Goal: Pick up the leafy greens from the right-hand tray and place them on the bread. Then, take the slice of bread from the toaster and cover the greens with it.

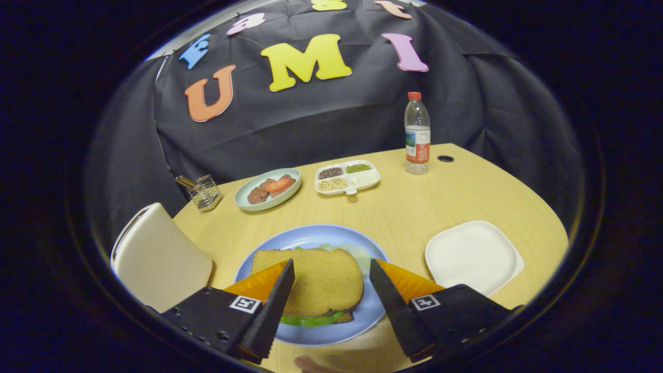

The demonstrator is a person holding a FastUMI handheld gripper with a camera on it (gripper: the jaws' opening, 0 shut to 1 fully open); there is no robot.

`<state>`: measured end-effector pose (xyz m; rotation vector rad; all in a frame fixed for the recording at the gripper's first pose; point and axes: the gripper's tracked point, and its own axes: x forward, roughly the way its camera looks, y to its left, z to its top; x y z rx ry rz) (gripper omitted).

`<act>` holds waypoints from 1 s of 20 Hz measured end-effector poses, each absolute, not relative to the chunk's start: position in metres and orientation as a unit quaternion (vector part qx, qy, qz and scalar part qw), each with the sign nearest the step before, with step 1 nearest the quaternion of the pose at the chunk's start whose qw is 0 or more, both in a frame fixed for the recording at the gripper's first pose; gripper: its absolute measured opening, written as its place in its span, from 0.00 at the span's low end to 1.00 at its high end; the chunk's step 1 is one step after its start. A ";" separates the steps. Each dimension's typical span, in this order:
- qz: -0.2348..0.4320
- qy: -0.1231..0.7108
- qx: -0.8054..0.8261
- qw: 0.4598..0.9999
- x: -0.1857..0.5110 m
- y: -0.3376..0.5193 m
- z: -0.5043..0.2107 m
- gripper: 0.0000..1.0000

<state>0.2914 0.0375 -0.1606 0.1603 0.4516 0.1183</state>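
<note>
Gripper (331, 290) is spread wide, fingers either side of the top bread slice (311, 280) without pinching it. That slice sits on the leafy greens (357, 254) on the blue plate (311, 235), greens peeking out front and back. Right of the fingers, a white tray (471, 256). Further out: a bowl (243, 199) with meat and tomato, then a divided dish (348, 178) of beans and seeds.

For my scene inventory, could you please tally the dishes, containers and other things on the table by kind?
Plates: 3 (blue plate under the sandwich, white square plate, pale green plate)
Divided trays: 1 (divided tray)
Bottles: 1 (bottle)
Toasters: 1 (toaster)
Wire holders: 1 (wire holder)
Total: 7
The hand-held gripper hangs open over the sandwich.
</note>
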 end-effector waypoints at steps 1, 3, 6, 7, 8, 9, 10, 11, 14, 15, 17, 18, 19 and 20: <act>0.055 0.211 0.074 0.973 0.285 0.038 -0.150 0.95; 0.051 0.181 0.065 0.980 0.268 0.040 -0.124 0.96; 0.052 0.132 0.066 0.988 0.233 0.046 -0.077 0.96; 0.049 0.114 0.067 0.990 0.220 0.045 -0.059 0.96; 0.047 0.099 0.067 0.992 0.205 0.045 -0.043 0.96; 0.046 0.087 0.062 0.993 0.189 0.047 -0.028 0.96; 0.046 0.075 0.054 0.995 0.173 0.048 -0.015 0.96; 0.044 0.066 0.045 0.996 0.156 0.047 -0.002 0.96; 0.030 0.030 0.021 0.999 0.106 0.040 0.029 0.96; 0.023 0.020 0.014 0.999 0.091 0.036 0.037 0.96; 0.015 0.002 -0.004 1.000 0.064 0.032 0.047 0.96; 0.016 -0.003 -0.011 1.000 0.052 0.031 0.049 0.96; 0.016 -0.008 -0.013 1.000 0.041 0.028 0.051 0.96; 0.014 -0.013 -0.010 1.000 0.033 0.023 0.054 0.96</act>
